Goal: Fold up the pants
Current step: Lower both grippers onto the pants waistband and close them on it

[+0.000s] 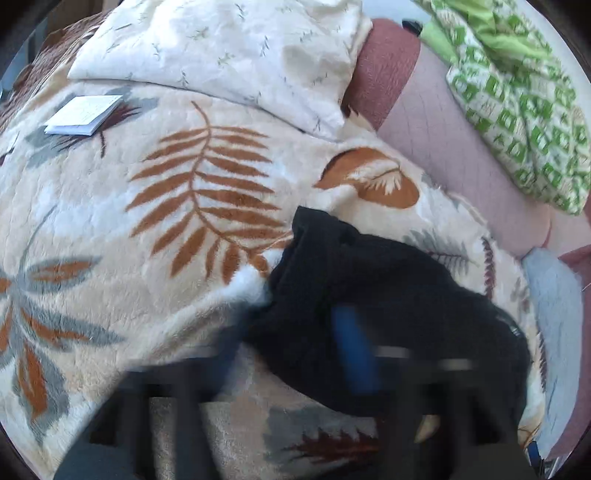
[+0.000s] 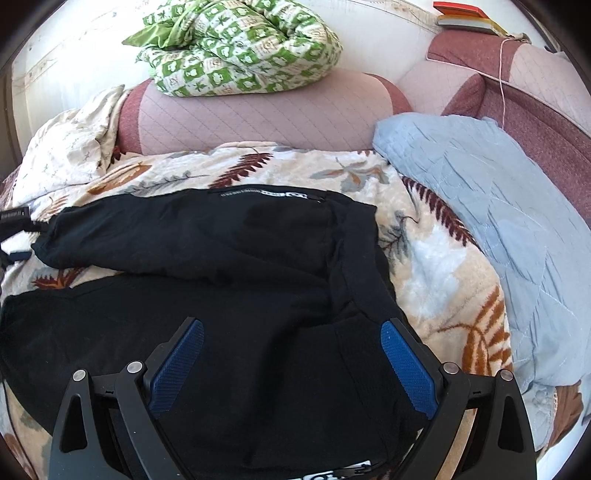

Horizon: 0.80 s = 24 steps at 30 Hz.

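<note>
Black pants lie on a cream leaf-print blanket, waistband to the right, two legs running left. My right gripper is open just above the pants near the waistband, nothing between its blue pads. In the left wrist view a leg end of the pants lies at lower right. My left gripper is motion-blurred; one blue pad shows against the black cloth. Whether it grips the cloth is unclear.
A white patterned pillow and a small white booklet lie on the blanket. A green checked quilt sits on the pink sofa back. A light blue cushion lies at right. Books rest far right.
</note>
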### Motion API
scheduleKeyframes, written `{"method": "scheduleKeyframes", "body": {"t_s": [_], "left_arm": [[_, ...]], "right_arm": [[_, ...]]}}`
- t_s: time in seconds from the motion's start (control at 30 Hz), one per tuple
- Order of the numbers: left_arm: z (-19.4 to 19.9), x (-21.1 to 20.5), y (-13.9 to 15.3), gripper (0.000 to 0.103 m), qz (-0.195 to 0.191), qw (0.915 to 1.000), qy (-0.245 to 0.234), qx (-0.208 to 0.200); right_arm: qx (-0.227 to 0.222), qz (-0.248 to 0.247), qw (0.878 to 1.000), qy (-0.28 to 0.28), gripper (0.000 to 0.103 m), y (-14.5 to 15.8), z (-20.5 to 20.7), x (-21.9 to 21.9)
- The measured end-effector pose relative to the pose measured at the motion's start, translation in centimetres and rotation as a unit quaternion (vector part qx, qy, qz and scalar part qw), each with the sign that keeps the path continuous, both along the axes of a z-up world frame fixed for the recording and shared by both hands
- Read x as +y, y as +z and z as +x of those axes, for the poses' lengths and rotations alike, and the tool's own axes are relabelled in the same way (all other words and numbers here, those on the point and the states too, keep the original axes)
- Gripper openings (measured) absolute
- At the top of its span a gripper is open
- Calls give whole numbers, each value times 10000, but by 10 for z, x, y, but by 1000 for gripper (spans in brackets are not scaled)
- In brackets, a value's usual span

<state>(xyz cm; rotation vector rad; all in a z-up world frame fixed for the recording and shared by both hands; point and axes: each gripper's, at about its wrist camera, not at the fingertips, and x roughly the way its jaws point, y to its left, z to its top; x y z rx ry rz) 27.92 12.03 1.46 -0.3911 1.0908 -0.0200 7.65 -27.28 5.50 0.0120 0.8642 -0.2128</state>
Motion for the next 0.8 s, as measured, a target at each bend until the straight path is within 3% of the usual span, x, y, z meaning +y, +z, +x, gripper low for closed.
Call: {"method": "scheduleKeyframes", "body": {"t_s": [0.13, 0.37, 0.47, 0.57, 0.7, 0.8], "left_arm": [[-12, 2, 5, 7, 172, 9998, 116, -58], [-50, 28, 15, 7, 175, 9993, 315, -66], [-50, 39, 8, 17, 317, 9979, 549, 115], [-57, 61, 9, 19, -134, 9962, 860, 77], [-58, 59, 27, 21, 462, 9970, 591, -213], [-48, 47, 37, 34, 687, 9966, 233, -393]], "right_arm": [[98, 57, 9999, -128, 98, -5, -3, -8], [-117, 45, 9997, -211, 98, 11, -13, -21], [-148, 131, 9995, -260, 98, 14, -15, -29], [-212, 231, 9989, -360, 98, 24, -17, -43], [-286, 187, 9992, -182, 99, 44, -1, -65], [-188, 268, 9994, 113, 99, 51, 33, -81]]}}
